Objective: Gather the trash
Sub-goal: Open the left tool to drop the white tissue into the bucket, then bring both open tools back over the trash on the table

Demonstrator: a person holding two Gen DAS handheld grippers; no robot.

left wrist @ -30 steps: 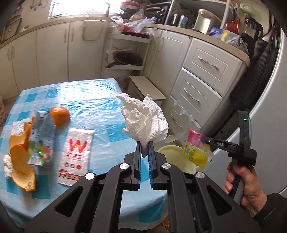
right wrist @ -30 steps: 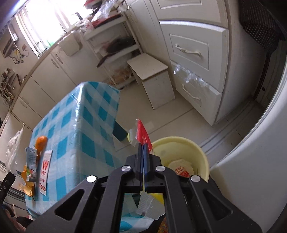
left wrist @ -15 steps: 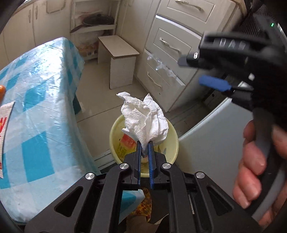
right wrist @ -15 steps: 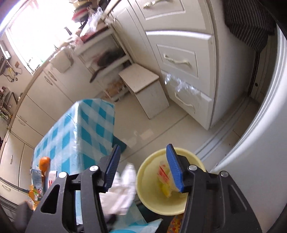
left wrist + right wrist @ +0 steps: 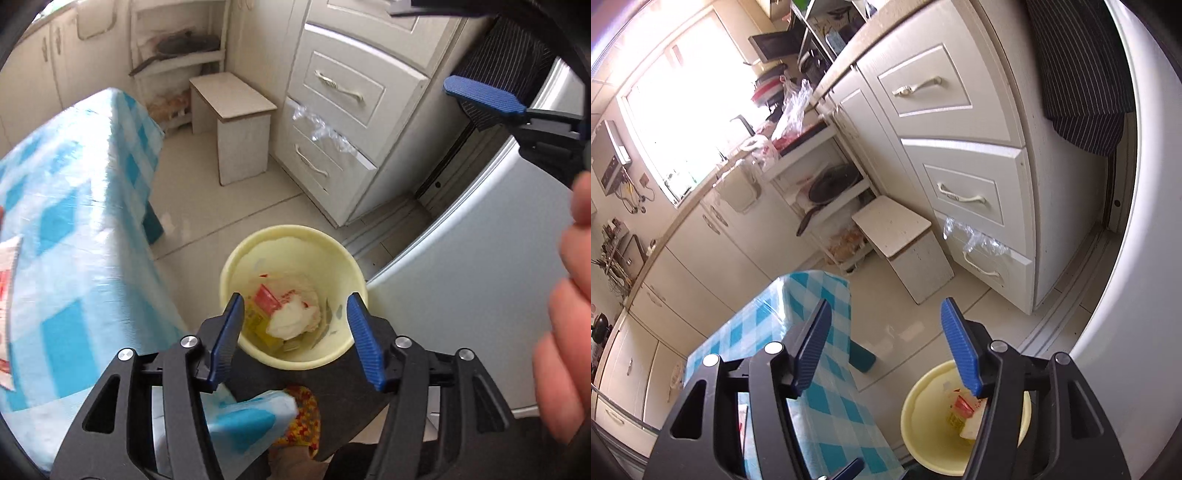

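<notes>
Crumpled white paper towel (image 5: 293, 319) lies inside the pale yellow bin (image 5: 291, 236), on top of a red and yellow wrapper (image 5: 264, 308). Bin stands on the tiled floor (image 5: 207, 206), just beside the corner of the table with the blue checked cloth (image 5: 74, 206) and close to the grey fridge door (image 5: 472, 258).

Left gripper (image 5: 295, 334) hangs directly above the bin mouth, blue pads spread wide, nothing between them. Right gripper (image 5: 886, 347) also spread wide and empty; it looks out over the table edge, with the bin (image 5: 923, 413) low on its right side. In the left view the right hand (image 5: 565, 314) fills the right edge.

Beyond: a small white stool (image 5: 236, 122) beside the cream drawer unit (image 5: 343, 103).
</notes>
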